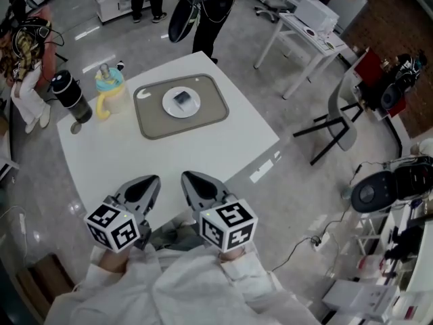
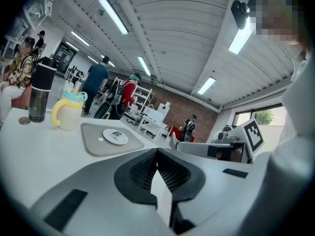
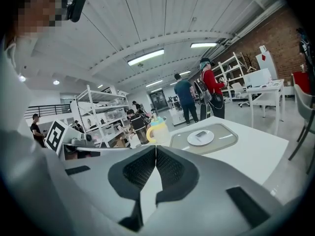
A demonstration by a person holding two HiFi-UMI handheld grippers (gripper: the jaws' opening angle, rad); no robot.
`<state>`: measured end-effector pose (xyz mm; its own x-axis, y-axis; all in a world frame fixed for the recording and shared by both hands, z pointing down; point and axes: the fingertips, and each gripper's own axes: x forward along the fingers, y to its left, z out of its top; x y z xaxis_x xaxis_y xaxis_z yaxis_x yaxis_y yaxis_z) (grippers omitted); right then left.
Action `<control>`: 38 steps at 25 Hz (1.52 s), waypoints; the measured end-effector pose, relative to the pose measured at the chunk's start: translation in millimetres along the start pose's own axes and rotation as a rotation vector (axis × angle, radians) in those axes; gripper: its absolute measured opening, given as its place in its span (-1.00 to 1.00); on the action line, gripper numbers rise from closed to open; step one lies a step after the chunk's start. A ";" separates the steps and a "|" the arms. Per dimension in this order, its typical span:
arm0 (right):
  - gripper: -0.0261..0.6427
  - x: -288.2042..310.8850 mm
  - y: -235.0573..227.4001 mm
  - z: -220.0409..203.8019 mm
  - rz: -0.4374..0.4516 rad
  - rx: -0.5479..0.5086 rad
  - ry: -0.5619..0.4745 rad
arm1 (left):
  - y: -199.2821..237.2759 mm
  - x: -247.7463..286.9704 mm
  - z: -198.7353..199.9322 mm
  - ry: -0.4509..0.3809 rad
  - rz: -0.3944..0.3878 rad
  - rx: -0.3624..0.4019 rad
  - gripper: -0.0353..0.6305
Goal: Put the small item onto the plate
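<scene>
A grey tray [image 1: 152,119] lies on the white counter [image 1: 203,151] and carries a white plate [image 1: 169,107]. The small dark item [image 1: 182,98] lies flat at the middle of that plate. A small white scrap [image 1: 143,93] sits in the tray's left corner. Beside the tray stand a yellow-handled cup with a blue lid [image 1: 108,90] and a black tumbler [image 1: 67,95]; what either one holds cannot be seen.

Only the head view shows a small round disc [image 1: 76,127] at the tumbler's foot and both claws together at the counter's near edge. The right gripper view shows the cup but not the tumbler.

From above the item looks nearly square, so its long axis cannot be told.

The left claw [image 2: 157,150] is pressed together with nothing in it, and so is the right claw [image 3: 156,146].
</scene>
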<state>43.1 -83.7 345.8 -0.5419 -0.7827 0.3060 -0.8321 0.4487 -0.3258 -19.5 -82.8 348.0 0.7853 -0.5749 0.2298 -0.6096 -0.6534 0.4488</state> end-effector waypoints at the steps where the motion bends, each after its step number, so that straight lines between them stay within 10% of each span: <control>1: -0.87 -1.7 1.3 -0.8 0.006 -0.003 0.003 | -2.0 0.4 -0.6 0.002 0.004 -0.003 -0.86; 38: -0.88 -0.6 3.0 3.5 0.086 -0.087 0.056 | -11.5 10.0 2.0 0.014 0.074 -0.007 -0.86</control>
<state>41.4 -83.3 341.5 -0.6154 -0.7156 0.3306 -0.7881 0.5507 -0.2750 -4.8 -82.0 343.5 0.7394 -0.6146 0.2749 -0.6655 -0.6054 0.4365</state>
